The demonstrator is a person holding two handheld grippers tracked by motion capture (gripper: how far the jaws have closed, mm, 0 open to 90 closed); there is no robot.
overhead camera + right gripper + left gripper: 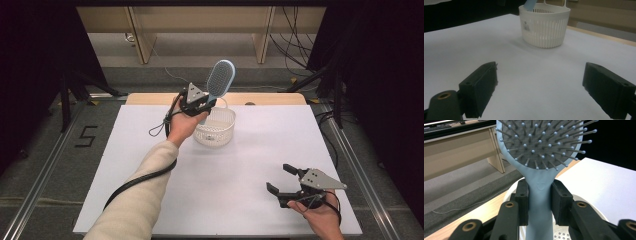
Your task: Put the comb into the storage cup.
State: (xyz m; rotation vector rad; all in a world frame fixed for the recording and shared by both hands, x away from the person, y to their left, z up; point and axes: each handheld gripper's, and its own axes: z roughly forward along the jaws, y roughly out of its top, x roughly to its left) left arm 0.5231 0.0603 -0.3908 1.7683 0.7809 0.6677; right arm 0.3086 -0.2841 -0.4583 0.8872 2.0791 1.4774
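Note:
A light blue hairbrush (220, 79) with grey bristles stands tilted above a white slotted basket (216, 129) at the far middle of the table. My left gripper (200, 104) is shut on its handle; in the left gripper view the pads (522, 200) press both sides of the hairbrush (540, 195), with the basket rim (510, 192) just below. The handle's lower end (531, 4) dips into the basket (545, 27). My right gripper (281, 180) rests low near the table's front right, open, with nothing between its fingers (480, 86).
The white table top (225, 175) has a wooden strip along its far edge. Beyond it are wooden furniture legs and cables on the floor. Black stands flank the table on both sides.

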